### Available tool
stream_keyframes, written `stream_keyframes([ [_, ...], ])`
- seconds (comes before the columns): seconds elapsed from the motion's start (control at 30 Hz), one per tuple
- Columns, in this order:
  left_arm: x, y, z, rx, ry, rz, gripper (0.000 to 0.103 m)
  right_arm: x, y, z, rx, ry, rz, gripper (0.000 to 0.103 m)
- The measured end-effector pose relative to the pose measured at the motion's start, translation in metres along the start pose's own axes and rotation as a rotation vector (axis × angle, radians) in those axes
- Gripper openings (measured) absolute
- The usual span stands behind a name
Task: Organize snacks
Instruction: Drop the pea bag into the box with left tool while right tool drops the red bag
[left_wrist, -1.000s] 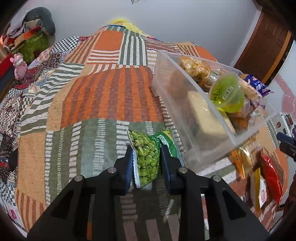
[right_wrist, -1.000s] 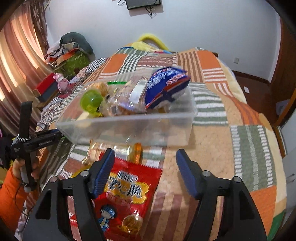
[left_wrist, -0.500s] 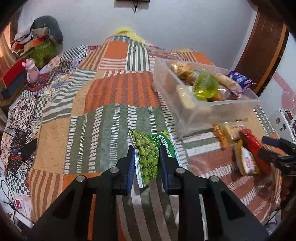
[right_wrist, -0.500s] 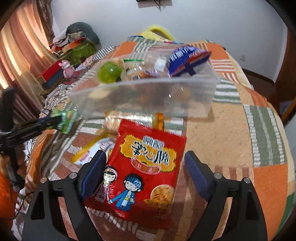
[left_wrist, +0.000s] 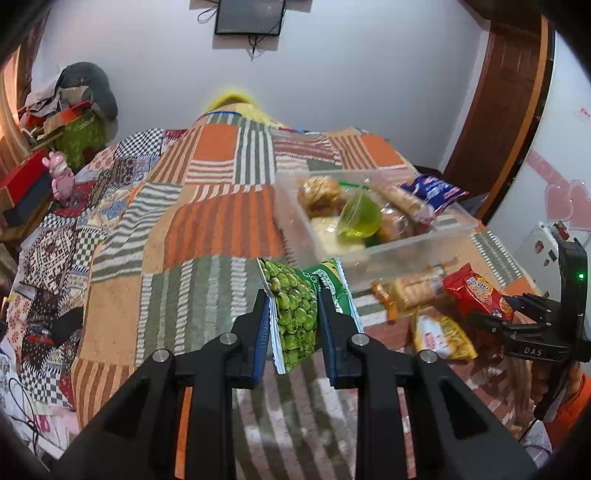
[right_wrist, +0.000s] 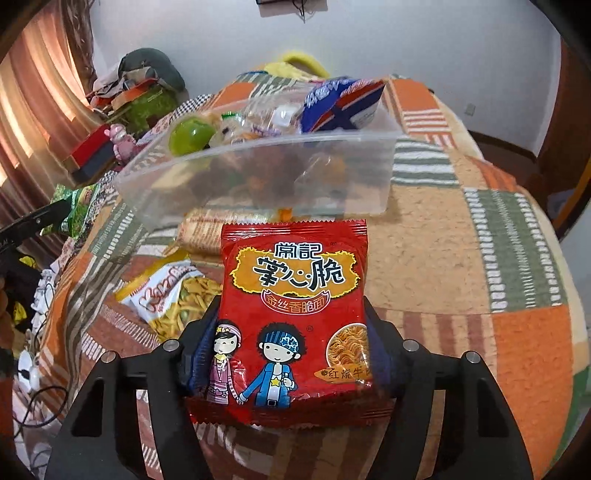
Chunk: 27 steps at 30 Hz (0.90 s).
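Setting: a bed under a patchwork quilt (left_wrist: 207, 236) in orange, green and striped squares.

Bin: a clear plastic tub (left_wrist: 417, 245) sits on the quilt, already holding wrapped cakes, a green jelly cup (left_wrist: 360, 218) and a blue packet (left_wrist: 436, 190).

Left gripper (left_wrist: 291, 325): its jaws are closed tight on a green pea packet (left_wrist: 295, 310), pinched by its lower half and held in the air just short of the tub's near wall.

Right gripper (right_wrist: 291, 339): its jaws have just been closing, and the blue pads now sit against both side edges of a red noodle-snack packet (right_wrist: 295, 302). The packet appears held rather than merely framed.

Loose snacks: a yellow packet (right_wrist: 173, 295) and a wrapped biscuit roll (right_wrist: 207, 229) lie on the quilt between the red packet and the tub.

Risk, left: the pea packet is gripped low, so its free top could flop and catch the tub's rim, tipping it out onto the quilt.

Risk, right: the hold is only on the packet's puffy edges; the slick wrapper could slip free during a lift.

Risk, both: the two grippers would approach one tub and could collide above it.
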<state>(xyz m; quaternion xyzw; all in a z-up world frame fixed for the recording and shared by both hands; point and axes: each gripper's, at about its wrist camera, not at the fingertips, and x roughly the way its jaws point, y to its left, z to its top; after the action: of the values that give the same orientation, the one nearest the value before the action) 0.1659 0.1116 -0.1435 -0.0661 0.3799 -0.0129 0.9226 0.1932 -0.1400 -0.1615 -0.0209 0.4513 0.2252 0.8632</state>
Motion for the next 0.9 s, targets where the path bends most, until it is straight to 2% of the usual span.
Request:
stream_keyframes([
  [0.37, 0.001, -0.027, 0.036, 0.031, -0.069, -0.046, 0.024, -0.041, -0.007, 0.034, -0.003, -0.172, -0.027, 0.064],
  [0.6, 0.017, -0.041, 0.066, 0.044, -0.098, -0.072, 0.024, -0.034, -0.002, 0.065, -0.001, -0.23, -0.024, 0.064],
  [0.9, 0.052, -0.053, 0.091, 0.051, -0.092, -0.086, 0.025, -0.009, 0.004, 0.096, -0.011, -0.233, -0.007, 0.064],
])
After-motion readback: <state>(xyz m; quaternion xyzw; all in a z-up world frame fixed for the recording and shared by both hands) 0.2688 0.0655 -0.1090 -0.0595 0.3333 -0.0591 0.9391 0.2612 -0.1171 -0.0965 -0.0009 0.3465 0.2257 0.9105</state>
